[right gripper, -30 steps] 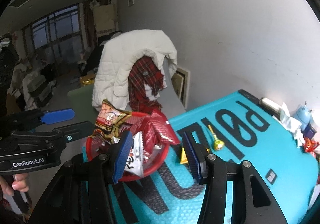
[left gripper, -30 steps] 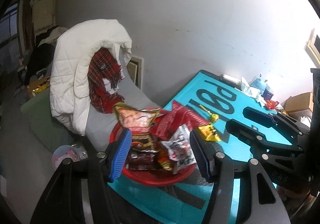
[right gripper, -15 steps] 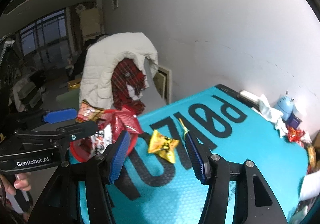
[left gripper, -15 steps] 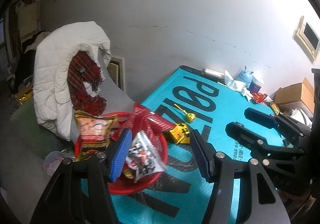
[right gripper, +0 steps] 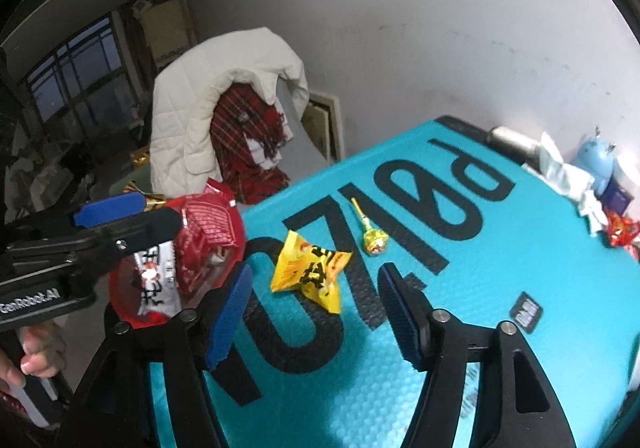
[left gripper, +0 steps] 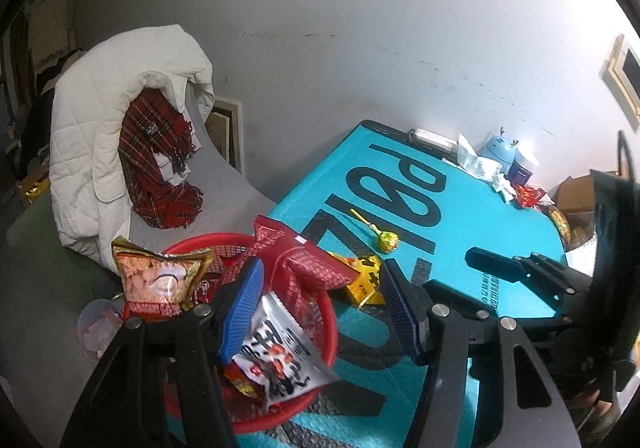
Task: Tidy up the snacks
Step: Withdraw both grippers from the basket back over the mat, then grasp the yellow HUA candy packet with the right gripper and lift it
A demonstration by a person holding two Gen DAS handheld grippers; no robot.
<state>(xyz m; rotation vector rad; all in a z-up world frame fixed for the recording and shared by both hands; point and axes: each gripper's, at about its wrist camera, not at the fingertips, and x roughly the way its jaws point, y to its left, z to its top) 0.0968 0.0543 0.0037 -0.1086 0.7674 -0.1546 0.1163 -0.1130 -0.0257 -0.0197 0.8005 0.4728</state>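
A red basket (left gripper: 188,248) (right gripper: 120,288) at the teal table's left edge holds several snack packets, among them a red one (left gripper: 304,264) and a white one (left gripper: 280,352). A yellow packet (right gripper: 312,272) (left gripper: 364,280) lies on the table beside the basket. A lollipop in gold wrap (right gripper: 374,238) (left gripper: 386,240) lies just past it. My left gripper (left gripper: 320,312) is open above the basket's right side. My right gripper (right gripper: 316,320) is open and empty, just short of the yellow packet.
A white quilted coat (left gripper: 100,136) and a red plaid scarf (left gripper: 156,160) hang on a chair left of the table. Tissues, a blue figurine (right gripper: 598,164) and wrappers crowd the table's far right corner. The wall runs behind the table.
My right gripper has swung right from the basket and now faces the yellow packet. My left gripper has shifted slightly but stays over the basket. Both stay open.
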